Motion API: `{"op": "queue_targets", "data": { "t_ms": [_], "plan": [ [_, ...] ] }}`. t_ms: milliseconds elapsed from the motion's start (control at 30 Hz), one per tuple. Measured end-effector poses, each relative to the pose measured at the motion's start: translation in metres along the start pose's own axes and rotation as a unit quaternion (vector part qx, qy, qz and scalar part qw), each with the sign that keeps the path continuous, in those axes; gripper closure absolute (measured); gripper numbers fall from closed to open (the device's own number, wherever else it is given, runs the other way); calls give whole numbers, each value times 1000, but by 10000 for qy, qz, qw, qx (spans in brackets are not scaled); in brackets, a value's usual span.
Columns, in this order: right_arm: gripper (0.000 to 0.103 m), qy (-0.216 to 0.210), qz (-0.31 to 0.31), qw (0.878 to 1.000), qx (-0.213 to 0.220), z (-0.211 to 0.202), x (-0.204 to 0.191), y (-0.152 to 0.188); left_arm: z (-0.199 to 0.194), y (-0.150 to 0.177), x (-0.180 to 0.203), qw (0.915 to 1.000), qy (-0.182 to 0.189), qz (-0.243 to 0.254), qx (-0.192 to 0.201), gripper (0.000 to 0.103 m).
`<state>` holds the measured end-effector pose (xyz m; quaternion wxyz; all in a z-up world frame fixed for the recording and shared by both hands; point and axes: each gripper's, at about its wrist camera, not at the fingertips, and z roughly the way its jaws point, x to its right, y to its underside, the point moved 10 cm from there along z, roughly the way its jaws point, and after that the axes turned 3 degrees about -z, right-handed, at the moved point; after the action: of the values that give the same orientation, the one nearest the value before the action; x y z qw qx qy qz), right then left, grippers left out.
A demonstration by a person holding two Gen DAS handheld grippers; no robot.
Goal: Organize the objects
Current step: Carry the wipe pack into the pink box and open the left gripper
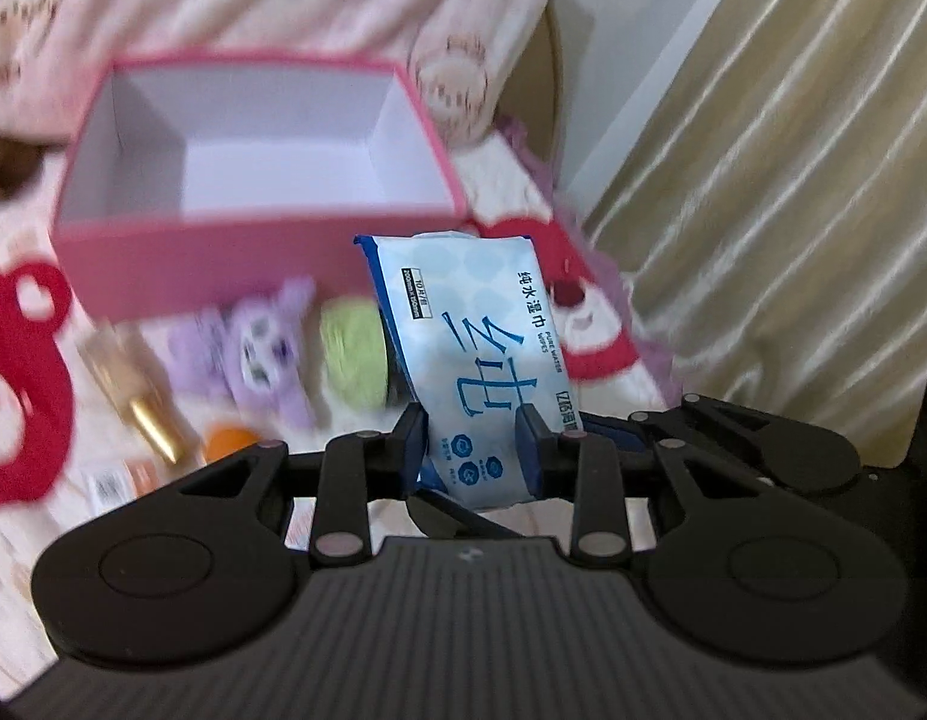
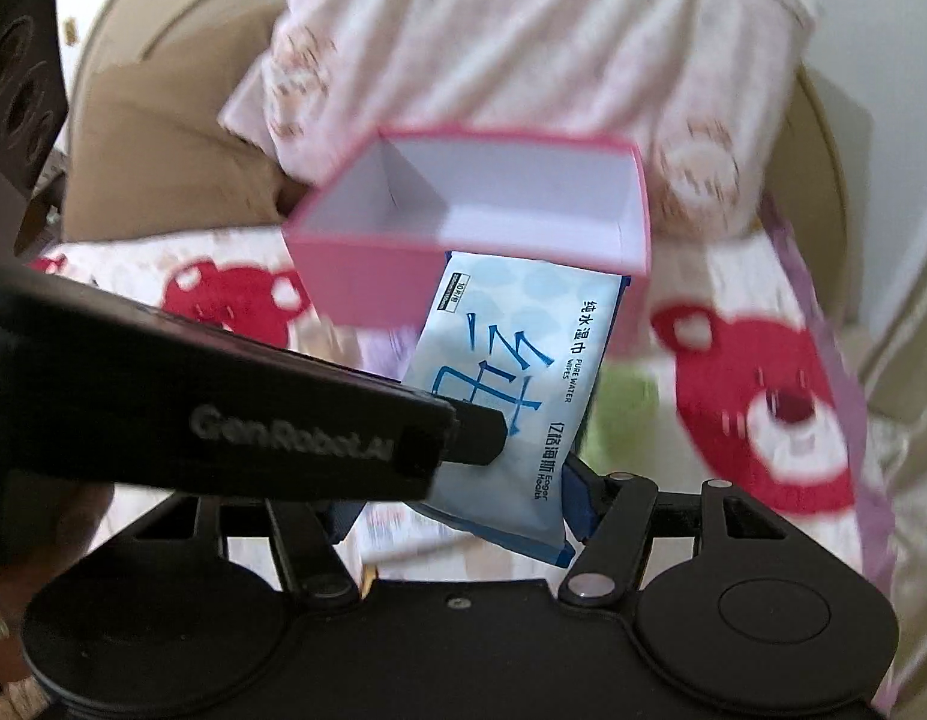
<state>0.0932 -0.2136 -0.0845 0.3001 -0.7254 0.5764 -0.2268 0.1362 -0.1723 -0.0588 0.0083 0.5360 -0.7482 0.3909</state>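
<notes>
A blue and white pack of wet wipes stands upright between the fingers of my left gripper, which is shut on its lower part. In the right wrist view the same pack lies across my right gripper, whose blue pads meet its two side edges. There the left gripper's finger reaches in from the left and presses on the pack's face. Behind the pack sits a pink box with no lid and a bare white inside, also seen in the right wrist view.
On the red-bear bedsheet below the box lie a purple plush toy, a green item, a gold tube and an orange item. A pink pillow lies behind the box and a curtain hangs on the right.
</notes>
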Motion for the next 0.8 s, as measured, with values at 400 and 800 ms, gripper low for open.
{"op": "queue_targets", "data": {
  "t_ms": [400, 800],
  "plan": [
    [34, -669, 97, 9972, 315, 71, 46, -114, 54, -125, -42, 9984, -284, -471, 166, 73],
    [34, -738, 214, 9966, -304, 190, 91, -138, 157, -167, -94, 9945, -606, -803, -288, 74]
  ]
}}
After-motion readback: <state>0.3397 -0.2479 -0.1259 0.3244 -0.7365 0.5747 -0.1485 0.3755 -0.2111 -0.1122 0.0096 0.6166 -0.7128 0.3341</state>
